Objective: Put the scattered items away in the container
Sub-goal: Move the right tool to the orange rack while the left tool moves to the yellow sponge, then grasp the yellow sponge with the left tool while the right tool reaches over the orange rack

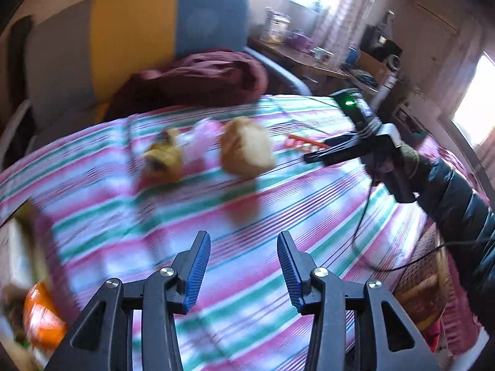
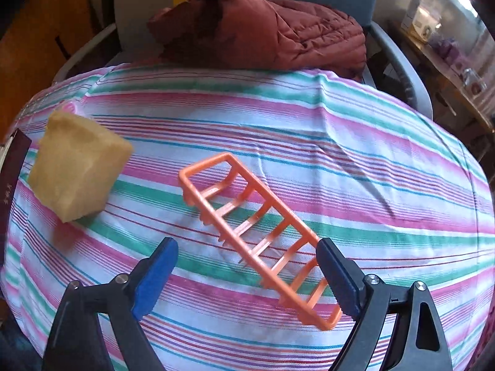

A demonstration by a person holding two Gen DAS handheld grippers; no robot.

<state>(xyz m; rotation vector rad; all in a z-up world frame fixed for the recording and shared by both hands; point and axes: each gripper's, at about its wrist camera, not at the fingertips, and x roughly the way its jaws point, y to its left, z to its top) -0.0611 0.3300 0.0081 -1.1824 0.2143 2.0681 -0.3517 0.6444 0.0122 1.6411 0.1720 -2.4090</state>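
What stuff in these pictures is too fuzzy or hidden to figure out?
- Left wrist view: the yellow thing and pink thing beside the sponge are smeared by motion blur.
- Left wrist view: the box and orange packet are blurred and cut off by the left edge.
- Right wrist view: the dark red booklet is cut off by the left edge.

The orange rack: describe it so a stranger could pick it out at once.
Start at the striped cloth over the table. To the right of the yellow sponge, the orange rack lies flat. It alone is an open ladder-like plastic frame with short prongs.
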